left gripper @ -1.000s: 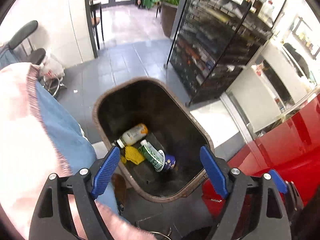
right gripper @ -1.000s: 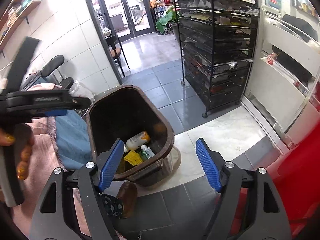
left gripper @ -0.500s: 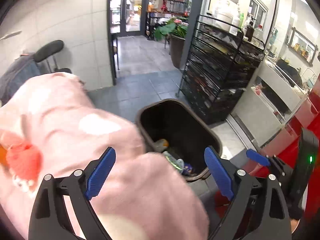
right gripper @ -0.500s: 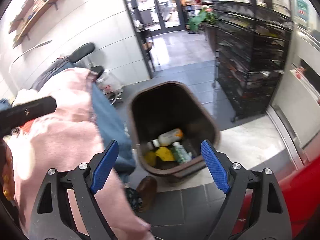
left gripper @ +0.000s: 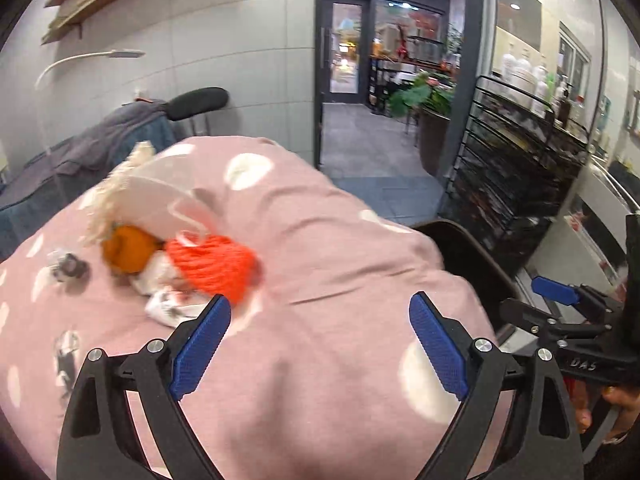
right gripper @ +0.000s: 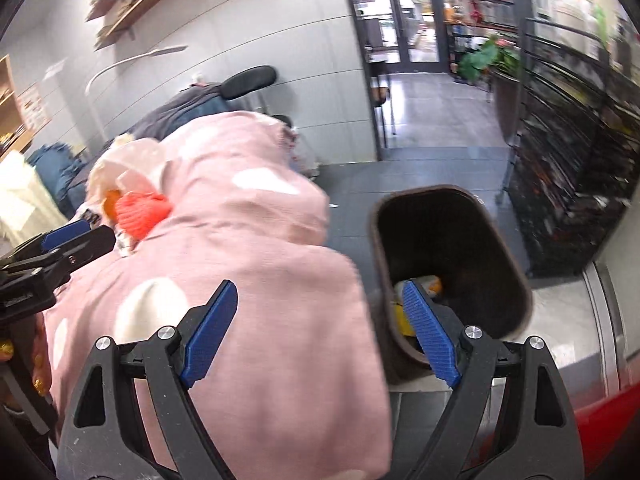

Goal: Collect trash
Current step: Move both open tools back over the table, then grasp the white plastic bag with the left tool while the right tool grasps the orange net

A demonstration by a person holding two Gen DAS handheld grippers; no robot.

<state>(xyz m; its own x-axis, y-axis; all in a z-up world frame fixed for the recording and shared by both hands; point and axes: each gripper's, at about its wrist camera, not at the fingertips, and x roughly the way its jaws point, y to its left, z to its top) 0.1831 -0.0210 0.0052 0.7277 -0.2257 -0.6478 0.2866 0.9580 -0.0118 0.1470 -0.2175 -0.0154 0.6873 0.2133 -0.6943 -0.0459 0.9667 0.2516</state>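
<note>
The left gripper (left gripper: 320, 344) was held level with its blue pads spread wide and nothing between them, looking across a pink spotted garment (left gripper: 320, 264) that filled the space directly ahead; the brown trash bin (left gripper: 476, 256) showed only as a dark rim ahead and to its right. The right gripper (right gripper: 320, 332), likewise gaping and empty, tilted downward with the same garment ahead-left and the bin (right gripper: 516, 280) ahead-right. A bottle (right gripper: 430, 284) and yellow trash (right gripper: 402, 320) lay inside, just past its right finger.
</note>
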